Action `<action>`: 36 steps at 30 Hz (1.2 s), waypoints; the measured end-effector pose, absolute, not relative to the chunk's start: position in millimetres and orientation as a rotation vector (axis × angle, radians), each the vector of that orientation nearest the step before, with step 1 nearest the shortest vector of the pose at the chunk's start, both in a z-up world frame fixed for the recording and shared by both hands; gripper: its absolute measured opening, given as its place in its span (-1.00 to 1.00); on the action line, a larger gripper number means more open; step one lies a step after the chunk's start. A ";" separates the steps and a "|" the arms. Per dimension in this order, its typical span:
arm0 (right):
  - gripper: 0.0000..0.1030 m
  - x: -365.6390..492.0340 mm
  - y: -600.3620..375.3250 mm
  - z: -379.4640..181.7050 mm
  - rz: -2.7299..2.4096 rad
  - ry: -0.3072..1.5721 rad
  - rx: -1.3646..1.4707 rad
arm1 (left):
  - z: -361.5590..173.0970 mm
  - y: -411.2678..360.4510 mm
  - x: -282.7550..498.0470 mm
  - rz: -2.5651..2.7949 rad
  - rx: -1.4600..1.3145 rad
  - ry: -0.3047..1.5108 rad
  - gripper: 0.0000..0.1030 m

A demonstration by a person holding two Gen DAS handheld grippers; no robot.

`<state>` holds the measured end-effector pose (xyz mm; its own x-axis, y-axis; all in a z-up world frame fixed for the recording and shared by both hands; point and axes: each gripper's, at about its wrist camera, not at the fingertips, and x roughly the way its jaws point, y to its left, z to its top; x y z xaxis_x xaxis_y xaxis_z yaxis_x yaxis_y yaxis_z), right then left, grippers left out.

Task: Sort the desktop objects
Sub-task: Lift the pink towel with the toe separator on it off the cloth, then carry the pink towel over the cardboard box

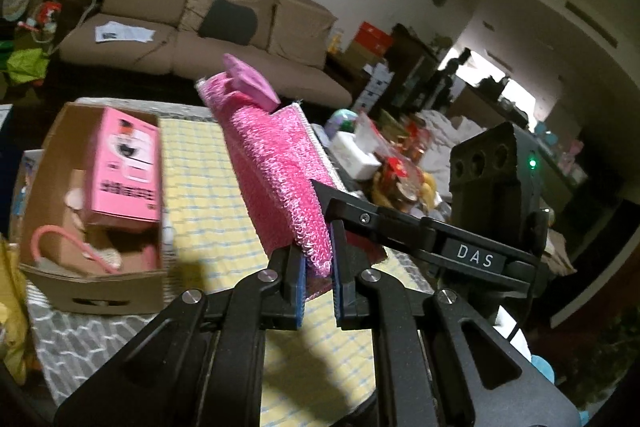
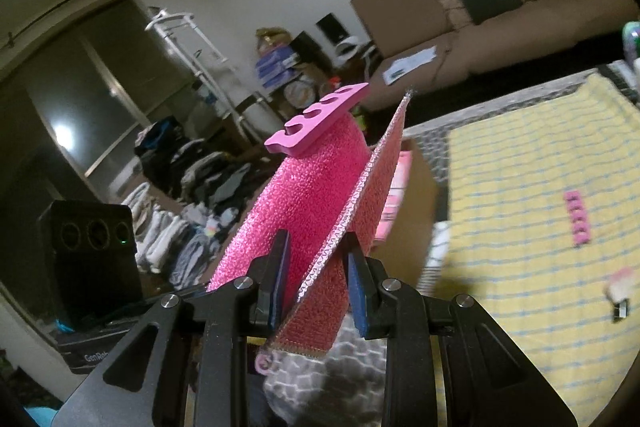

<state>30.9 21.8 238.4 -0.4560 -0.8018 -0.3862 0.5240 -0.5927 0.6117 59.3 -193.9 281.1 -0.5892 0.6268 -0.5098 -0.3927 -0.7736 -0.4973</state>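
While both jaws pinch pink cloth (image 1: 276, 163), toe separator (image 2: 316, 119) rides atop; cardboard box (image 1: 60, 187) beside, seemingly full.

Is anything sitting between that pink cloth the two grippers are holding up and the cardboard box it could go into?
Nothing visible blocks the way. The pink cloth, gripped by the left gripper and right gripper, hangs beside the open cardboard box. A pink toe separator rides on top, and the pink carton already fills part of the box.
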 end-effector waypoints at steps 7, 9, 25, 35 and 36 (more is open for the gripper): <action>-0.46 7.0 -50.2 225.2 -1.988 -0.532 0.888 | 271.4 -258.1 47.2 2.404 -0.951 -0.471 -0.81; -0.46 0.5 -69.8 219.1 -1.965 -0.531 0.903 | 266.4 -275.1 41.2 2.419 -0.962 -0.474 -0.81; -0.46 -65.1 -151.5 136.3 -1.804 -0.660 1.022 | 203.7 -334.6 -14.8 2.435 -1.130 -0.447 -0.79; -0.46 -90.2 -149.6 108.0 -1.827 -0.676 1.082 | 181.3 -320.7 -43.0 2.405 -1.223 -0.349 -0.79; -0.46 -93.0 -150.3 106.8 -1.831 -0.673 1.087 | 180.3 -320.7 -45.6 2.406 -1.227 -0.343 -0.79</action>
<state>-93.0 -150.3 106.8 -0.2326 -0.8833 -0.4070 0.4098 -0.4685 0.7826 -45.6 -320.7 180.3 -0.5248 0.4682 -0.7108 -0.2512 -0.8831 -0.3962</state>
